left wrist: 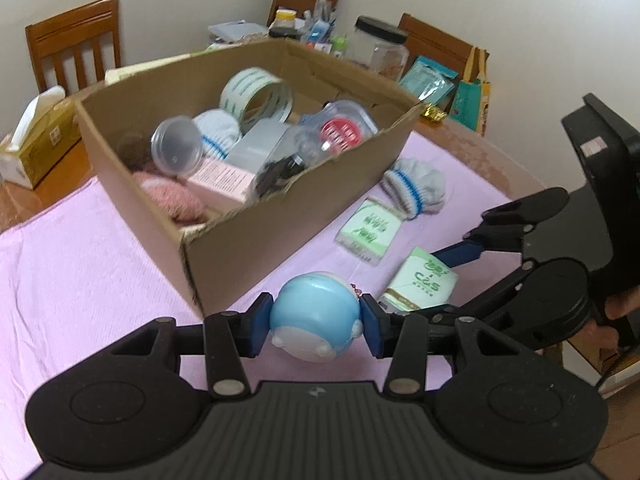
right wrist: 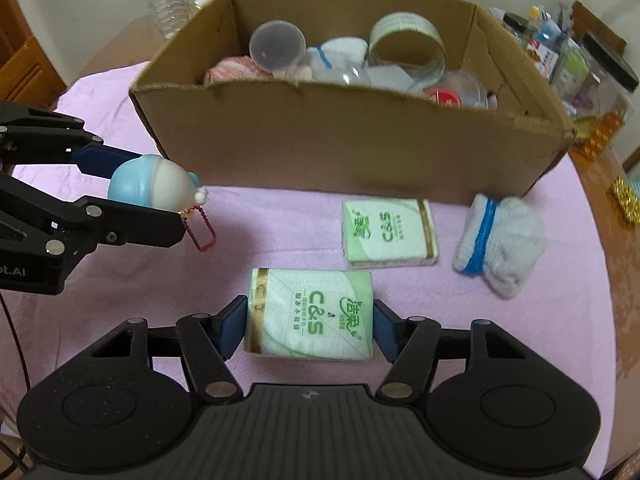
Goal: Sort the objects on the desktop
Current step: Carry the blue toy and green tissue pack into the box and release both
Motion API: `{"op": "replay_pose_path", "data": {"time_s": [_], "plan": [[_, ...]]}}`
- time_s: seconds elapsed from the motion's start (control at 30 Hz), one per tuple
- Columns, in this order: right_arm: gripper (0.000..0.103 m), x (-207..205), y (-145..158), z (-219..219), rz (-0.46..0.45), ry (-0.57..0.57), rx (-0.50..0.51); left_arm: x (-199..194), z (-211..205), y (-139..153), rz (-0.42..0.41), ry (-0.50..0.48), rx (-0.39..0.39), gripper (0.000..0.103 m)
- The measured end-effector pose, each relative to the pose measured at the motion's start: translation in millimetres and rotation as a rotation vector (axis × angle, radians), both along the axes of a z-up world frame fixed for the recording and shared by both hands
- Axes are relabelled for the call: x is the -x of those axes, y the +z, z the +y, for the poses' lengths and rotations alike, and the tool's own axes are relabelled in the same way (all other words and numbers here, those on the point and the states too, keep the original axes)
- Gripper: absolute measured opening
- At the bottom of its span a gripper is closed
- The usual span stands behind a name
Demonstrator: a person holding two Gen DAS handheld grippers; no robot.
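Blue pads of my left claw point(left wrist: 316, 322) clamp a round blue-and-white toy point(left wrist: 316, 316), held above the pink cloth point(left wrist: 80, 264) on the counter, just in front of the cardboard box point(left wrist: 256, 236). A red chain point(right wrist: 200, 226) dangles from the toy. My right claw point(right wrist: 310, 330) straddles a green tissue pack point(right wrist: 310, 314) lying on the cloth, its pads at the pack's two short sides; I cannot tell whether they press it. A second tissue pack point(right wrist: 386, 232) lies just beyond, near the box wall, with a rolled white sock point(right wrist: 500, 240) beside it. Inside the box sit a tape roll point(left wrist: 256, 94), a clear lidded cup point(left wrist: 176, 146), another sock point(left wrist: 218, 132), a pink carton point(left wrist: 222, 182) and a red-lidded jar point(left wrist: 340, 132).
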State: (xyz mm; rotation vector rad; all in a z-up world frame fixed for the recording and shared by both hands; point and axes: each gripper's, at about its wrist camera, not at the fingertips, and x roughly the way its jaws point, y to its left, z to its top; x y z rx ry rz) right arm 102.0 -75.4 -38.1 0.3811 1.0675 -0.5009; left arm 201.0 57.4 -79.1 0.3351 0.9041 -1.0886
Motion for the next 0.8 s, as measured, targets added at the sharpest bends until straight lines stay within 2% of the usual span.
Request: {"op": "replay_pose_path", "data": {"time_s": [0.4, 0.8], "plan": [[0.069, 2.9, 46.7, -23.7, -0.058, 0.089, 0.09, 0.1, -17.9, 52.9, -0.031, -0.024, 0.078, 0.046], [0.069, -4.2, 82.8, -52.8, -0.118, 0.124, 0.172, -21.7, -30.0, 77.7, -0.112, 0.024, 0.084, 0.046]]}}
